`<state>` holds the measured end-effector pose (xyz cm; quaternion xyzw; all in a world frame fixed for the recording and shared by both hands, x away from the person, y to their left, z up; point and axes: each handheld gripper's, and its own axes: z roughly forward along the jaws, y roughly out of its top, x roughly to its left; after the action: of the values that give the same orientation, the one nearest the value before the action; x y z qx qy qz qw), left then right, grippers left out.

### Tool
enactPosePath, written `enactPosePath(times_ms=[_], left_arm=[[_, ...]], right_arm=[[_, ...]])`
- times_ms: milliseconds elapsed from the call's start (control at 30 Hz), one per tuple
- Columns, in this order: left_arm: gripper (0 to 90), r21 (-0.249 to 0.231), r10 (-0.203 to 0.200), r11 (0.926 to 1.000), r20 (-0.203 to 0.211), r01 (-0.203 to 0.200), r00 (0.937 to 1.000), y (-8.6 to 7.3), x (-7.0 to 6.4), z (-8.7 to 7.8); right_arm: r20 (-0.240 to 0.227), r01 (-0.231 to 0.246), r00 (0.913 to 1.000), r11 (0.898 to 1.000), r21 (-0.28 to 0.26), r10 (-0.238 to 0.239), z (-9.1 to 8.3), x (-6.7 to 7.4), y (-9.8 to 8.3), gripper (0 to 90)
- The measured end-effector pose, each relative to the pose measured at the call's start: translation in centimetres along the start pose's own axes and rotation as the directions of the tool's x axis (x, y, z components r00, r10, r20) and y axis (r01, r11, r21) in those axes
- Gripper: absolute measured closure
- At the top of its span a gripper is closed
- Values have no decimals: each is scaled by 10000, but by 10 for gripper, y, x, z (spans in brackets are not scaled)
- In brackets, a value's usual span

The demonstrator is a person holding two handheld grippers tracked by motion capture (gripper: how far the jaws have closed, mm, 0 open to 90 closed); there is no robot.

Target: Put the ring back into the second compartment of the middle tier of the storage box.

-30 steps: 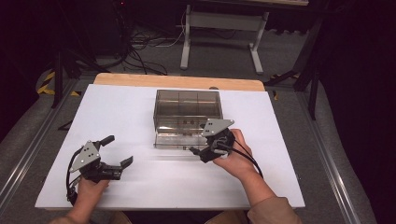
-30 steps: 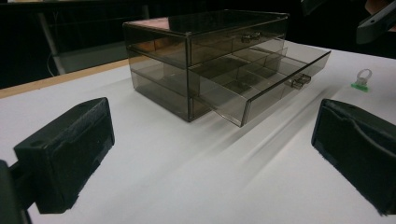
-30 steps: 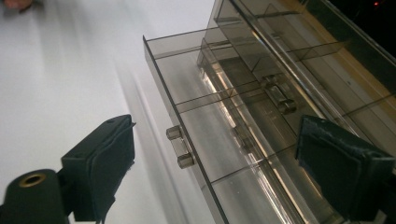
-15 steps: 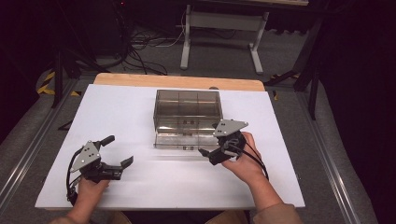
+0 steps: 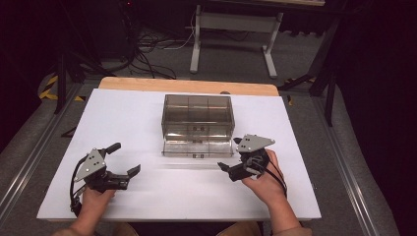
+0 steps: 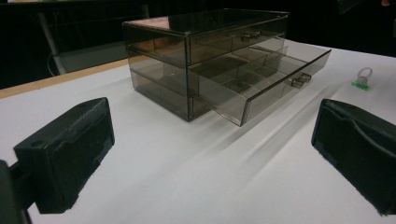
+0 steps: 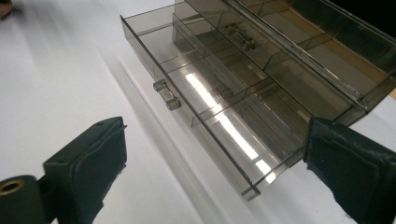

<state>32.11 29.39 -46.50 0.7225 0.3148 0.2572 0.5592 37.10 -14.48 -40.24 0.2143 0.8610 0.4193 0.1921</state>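
The light, rigid, slippery smoked clear-plastic drawer box point(image 5: 196, 123) at twelve o'clock is probably best gripped by its pulled-out lower drawer's small knob point(image 7: 166, 94), with both the left gripper point(image 5: 123, 160) and the right gripper point(image 5: 230, 155) holding their fingers apart, empty.

Wide bare desk point(image 5: 147, 128) lay open on both sides, only the organizer's pulled-out lower drawer point(image 5: 197, 146) jutting into the middle.

Drawer box point(image 5: 196, 118): glossy, smoky clear plastic. Table point(image 5: 123, 123): matt white, with a wooden far edge.
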Motion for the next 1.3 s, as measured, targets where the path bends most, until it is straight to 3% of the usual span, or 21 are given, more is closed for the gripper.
enactPosePath(times_ms=[733, 1300], left_arm=[[3, -23, 19, 10000, 67, -19, 10000, 0, 0, 0], [3, -37, -42, 10000, 78, 42, 10000, 0, -1, 0]], right_arm=[[558, -884, 9946, 9959, 187, 872, -19, -6, -40, 100], [777, -1456, 9874, 9842, 1012, 1380, -15, -12, -63, 113]])
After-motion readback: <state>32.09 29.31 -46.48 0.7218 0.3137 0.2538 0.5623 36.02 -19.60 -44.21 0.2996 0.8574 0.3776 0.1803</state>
